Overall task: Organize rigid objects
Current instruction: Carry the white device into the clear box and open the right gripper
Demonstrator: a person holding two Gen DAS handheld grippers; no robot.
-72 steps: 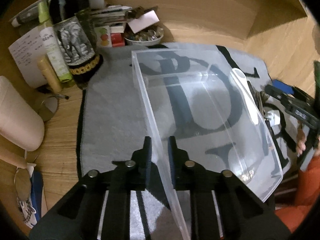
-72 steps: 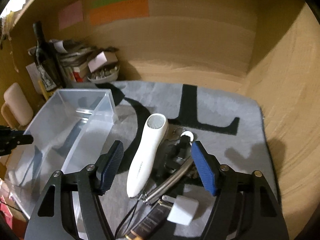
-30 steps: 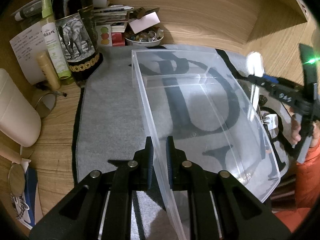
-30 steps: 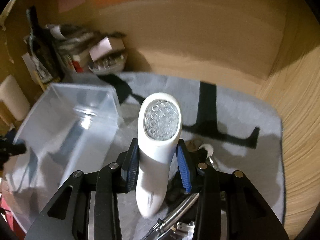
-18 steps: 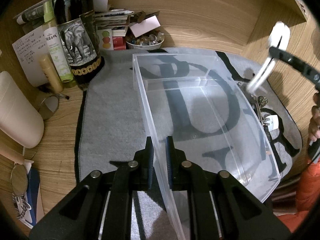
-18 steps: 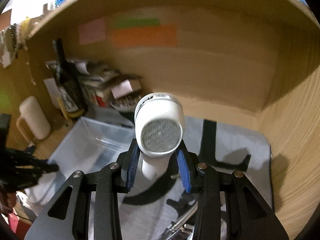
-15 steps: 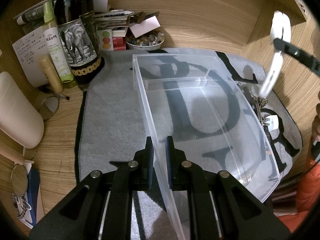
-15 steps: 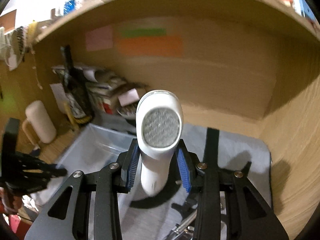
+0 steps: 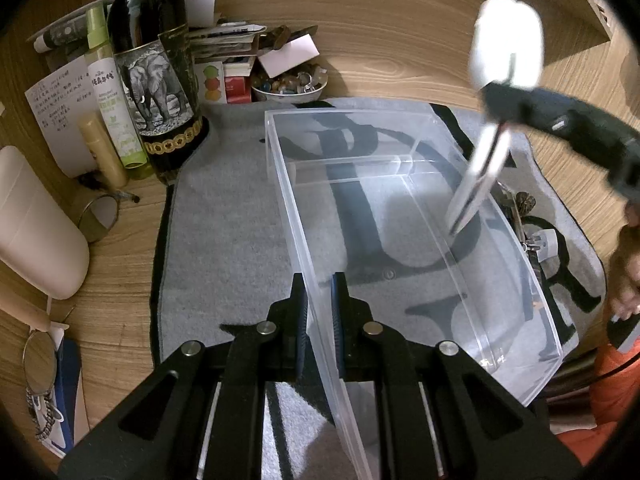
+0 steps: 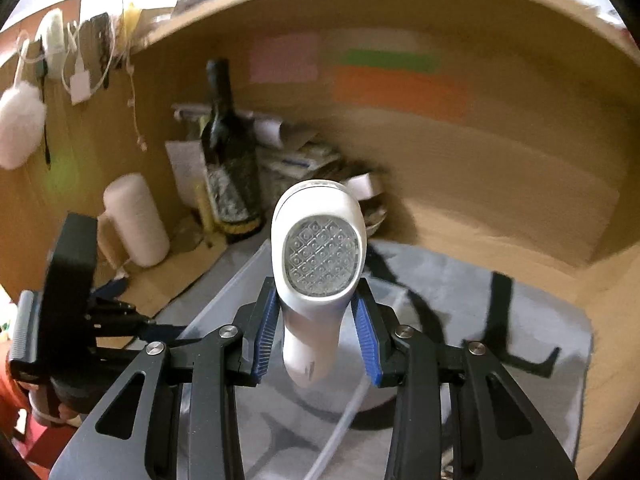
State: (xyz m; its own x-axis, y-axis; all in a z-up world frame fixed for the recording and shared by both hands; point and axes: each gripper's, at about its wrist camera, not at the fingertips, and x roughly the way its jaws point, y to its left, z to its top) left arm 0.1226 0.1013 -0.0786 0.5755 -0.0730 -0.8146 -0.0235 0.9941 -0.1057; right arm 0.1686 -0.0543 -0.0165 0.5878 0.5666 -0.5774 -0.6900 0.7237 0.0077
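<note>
My left gripper [image 9: 318, 280] is shut on the left wall of a clear plastic bin [image 9: 280, 184], which lies on the grey mat [image 9: 224, 216]. The bin has a divider near its far end and nothing inside it. My right gripper [image 10: 318, 296] is shut on a white handheld device [image 10: 318, 252] with a round patterned face, held in the air. In the left wrist view the blurred white device [image 9: 506, 40] hangs tilted above the bin's far right side, with the right gripper's black body [image 9: 560, 128] behind it. The bin's edge [image 10: 244, 276] shows below the device.
A dark wine bottle [image 9: 156, 80], tubes, papers and a bowl of beads [image 9: 288, 84] crowd the back left corner. A white cylinder [image 9: 36, 224] and a round mirror [image 9: 98, 216] lie left of the mat. Keys and a white plug [image 9: 544, 240] sit right of the bin. Wooden walls enclose the desk.
The right gripper closed on the white device, lifted it off the mat and carried it up and over toward the bin. The left gripper and bin stayed put.
</note>
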